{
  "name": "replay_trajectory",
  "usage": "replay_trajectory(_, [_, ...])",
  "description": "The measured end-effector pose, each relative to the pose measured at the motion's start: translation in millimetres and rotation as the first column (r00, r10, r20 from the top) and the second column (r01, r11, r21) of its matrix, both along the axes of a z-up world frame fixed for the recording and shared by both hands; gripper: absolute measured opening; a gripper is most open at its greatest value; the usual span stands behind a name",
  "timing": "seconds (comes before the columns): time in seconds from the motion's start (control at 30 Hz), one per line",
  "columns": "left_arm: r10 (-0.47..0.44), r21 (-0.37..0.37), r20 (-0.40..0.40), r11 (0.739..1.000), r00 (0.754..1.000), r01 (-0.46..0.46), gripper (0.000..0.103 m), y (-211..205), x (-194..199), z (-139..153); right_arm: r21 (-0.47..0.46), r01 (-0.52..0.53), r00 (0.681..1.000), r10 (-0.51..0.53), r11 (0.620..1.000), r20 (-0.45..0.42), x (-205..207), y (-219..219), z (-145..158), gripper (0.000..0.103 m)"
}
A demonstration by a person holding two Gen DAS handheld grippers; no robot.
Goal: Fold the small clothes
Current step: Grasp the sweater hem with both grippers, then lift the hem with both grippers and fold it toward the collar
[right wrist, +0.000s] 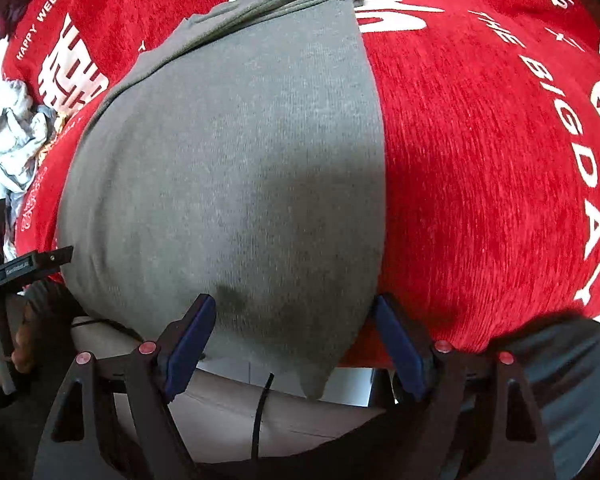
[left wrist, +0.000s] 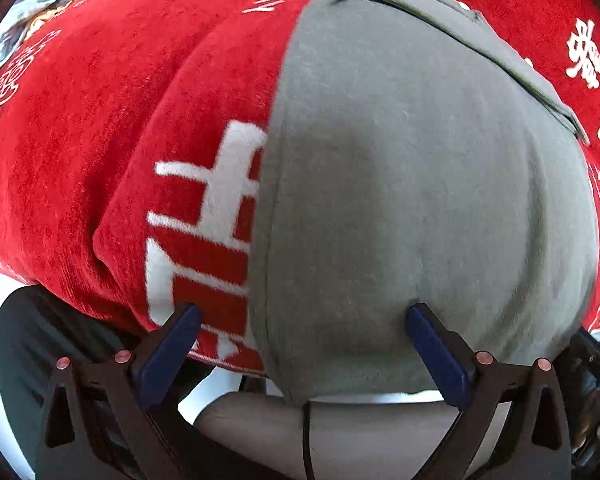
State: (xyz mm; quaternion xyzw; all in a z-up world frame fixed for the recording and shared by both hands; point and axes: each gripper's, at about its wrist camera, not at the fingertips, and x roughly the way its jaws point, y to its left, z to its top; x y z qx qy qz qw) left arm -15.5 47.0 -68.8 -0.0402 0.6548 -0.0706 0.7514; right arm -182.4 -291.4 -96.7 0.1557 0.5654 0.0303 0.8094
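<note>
A grey folded garment [left wrist: 420, 184] lies flat on a red cloth with white lettering [left wrist: 80, 140]; layered edges show at its far end. Its near corner droops over the table's front edge. My left gripper [left wrist: 302, 312] hovers open over the garment's near left edge, one blue pad [left wrist: 172, 352] above the red cloth and the other above grey fabric. In the right wrist view the same garment [right wrist: 228, 168] fills the middle. My right gripper [right wrist: 294, 300] stands open over its near right part, with the right pad [right wrist: 400, 344] at the garment's right edge. Neither gripper pinches any fabric.
A heap of loose pale clothes [right wrist: 8, 132] sits at the far left of the red cloth [right wrist: 480, 160], also visible as the heap [left wrist: 40, 4] in the left wrist view. A person's beige lap [left wrist: 340, 432] is just below the table edge. A hand [right wrist: 20, 344] holds black gear at the left.
</note>
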Motion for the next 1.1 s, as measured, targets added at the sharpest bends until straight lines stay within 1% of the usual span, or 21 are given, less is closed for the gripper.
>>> replay_trajectory(0.03, [-0.02, -0.002, -0.008, 1.0, 1.0, 0.02, 0.103, -3, -2, -1, 0.006, 0.0, 1.0, 0.0, 1.0, -0.015, -1, 1, -1, 0.084])
replay_trajectory(0.07, [-0.046, -0.012, -0.027, 0.999, 0.999, 0.046, 0.103, -7, -5, -3, 0.024, 0.002, 0.999, -0.001, 1.0, -0.048, -2, 1, -6, 0.084])
replay_trajectory(0.1, [-0.072, -0.024, -0.054, 0.997, 0.996, 0.071, 0.103, -10, -9, -8, 0.048, 0.006, 0.997, -0.002, 0.999, -0.081, -4, 0, -12, 0.084])
replay_trajectory(0.13, [-0.096, -0.018, -0.079, 0.995, 0.992, 0.095, 0.103, -14, -13, -14, 0.09, 0.014, 0.992, -0.003, 0.996, -0.124, -7, -2, -21, 0.084])
replay_trajectory(0.17, [-0.105, -0.009, -0.081, 0.994, 0.991, 0.104, 0.103, -17, -14, -16, 0.117, 0.029, 0.989, -0.011, 0.993, -0.15, -8, -5, -27, 0.083])
replay_trajectory(0.23, [-0.113, -0.003, -0.079, 0.994, 0.99, 0.114, 0.103, -19, -16, -17, 0.144, 0.048, 0.986, -0.023, 0.988, -0.167, -4, -7, -33, 0.078])
replay_trajectory(0.33, [-0.115, -0.013, -0.075, 0.993, 0.991, 0.114, 0.103, -21, -14, -18, 0.179, 0.047, 0.984, -0.014, 0.983, -0.18, -3, -8, -41, 0.078])
replay_trajectory(0.4, [-0.116, -0.021, -0.074, 0.993, 0.991, 0.114, 0.102, -20, -13, -19, 0.188, 0.027, 0.982, 0.01, 0.982, -0.19, -4, -6, -45, 0.071])
replay_trajectory(0.43, [-0.115, -0.02, -0.073, 0.993, 0.991, 0.114, 0.098, -20, -14, -19, 0.195, 0.015, 0.979, 0.025, 0.981, -0.201, -4, -3, -48, 0.052])
replay_trajectory(0.47, [-0.119, -0.02, -0.072, 0.993, 0.99, 0.117, 0.096, -17, -15, -17, 0.203, 0.007, 0.977, 0.036, 0.979, -0.211, -4, -1, -51, 0.027])
replay_trajectory(0.5, [-0.126, -0.019, -0.067, 0.992, 0.99, 0.125, 0.088, -20, -16, -14, 0.218, -0.004, 0.975, 0.052, 0.976, -0.216, -4, 1, -53, 0.013])
replay_trajectory(0.53, [-0.135, -0.016, -0.056, 0.991, 0.989, 0.134, 0.077, -23, -17, -10, 0.225, -0.022, 0.976, 0.069, 0.974, -0.206, -5, 3, -52, 0.007])
replay_trajectory(0.57, [-0.142, -0.016, -0.048, 0.99, 0.989, 0.141, 0.071, -18, -19, -3, 0.227, -0.035, 0.978, 0.08, 0.973, -0.193, -4, 7, -49, 0.007])
replay_trajectory(0.63, [-0.157, -0.025, -0.038, 0.988, 0.987, 0.156, 0.041, -16, -28, 3, 0.246, -0.084, 0.982, 0.123, 0.966, -0.145, -6, 13, -41, 0.007])
replay_trajectory(0.67, [-0.168, -0.044, -0.036, 0.985, 0.985, 0.167, 0.032, -15, -32, 6, 0.245, -0.098, 0.983, 0.132, 0.965, -0.128, -8, 16, -37, 0.007])
replay_trajectory(0.7, [-0.176, -0.064, -0.038, 0.983, 0.984, 0.174, 0.02, -15, -33, 7, 0.247, -0.104, 0.984, 0.136, 0.964, -0.117, -9, 17, -35, 0.007])
replay_trajectory(0.77, [-0.183, -0.064, -0.035, 0.982, 0.983, 0.18, 0.02, -17, -36, 9, 0.268, -0.111, 0.988, 0.136, 0.957, -0.076, -11, 16, -28, 0.007])
replay_trajectory(0.87, [-0.186, -0.071, -0.03, 0.98, 0.982, 0.184, 0.016, -20, -39, 12, 0.316, -0.113, 0.993, 0.121, 0.942, -0.006, -19, 2, -16, 0.007])
replay_trajectory(1.03, [-0.17, -0.098, -0.037, 0.981, 0.985, 0.166, 0.015, -22, -37, 19, 0.329, -0.132, 0.991, 0.12, 0.935, 0.057, -22, 3, -5, 0.007])
replay_trajectory(1.1, [-0.167, -0.119, -0.03, 0.979, 0.985, 0.163, 0.014, -9, -29, 27, 0.337, -0.15, 0.988, 0.125, 0.929, 0.094, -22, 6, 3, 0.007])
